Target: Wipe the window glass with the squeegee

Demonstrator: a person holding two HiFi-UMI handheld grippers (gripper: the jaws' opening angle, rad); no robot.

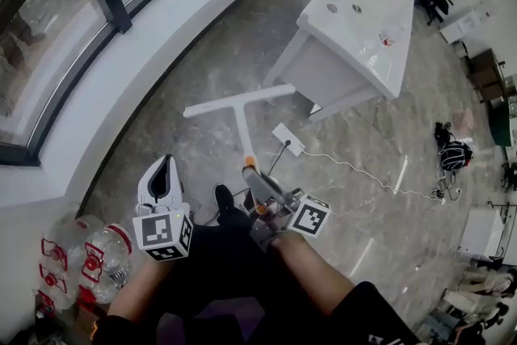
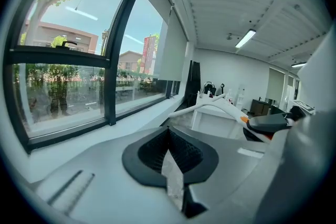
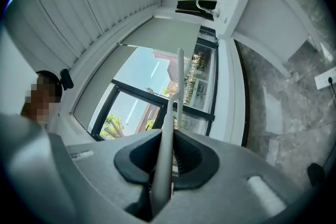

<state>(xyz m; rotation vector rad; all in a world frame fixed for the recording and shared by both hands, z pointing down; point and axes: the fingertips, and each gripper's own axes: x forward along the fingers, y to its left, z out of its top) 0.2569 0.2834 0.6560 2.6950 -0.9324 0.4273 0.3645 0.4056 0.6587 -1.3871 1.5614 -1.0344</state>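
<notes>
Grey marbled floor (image 1: 218, 85) runs beside a white sill (image 1: 153, 36) under the window glass (image 1: 32, 20), which lies ahead and to the left of both sets of jaws. The right gripper (image 3: 170, 157) has its jaws clamped on the pale handle of the squeegee (image 1: 240, 105). The shaft runs straight out ahead of the jaws to a T-shaped white blade held above the floor, clear of the glass. The left gripper (image 2: 168, 152) is just beside it, its jaws closed together on nothing. A white sink cabinet (image 1: 363, 20) stands beyond the blade.
</notes>
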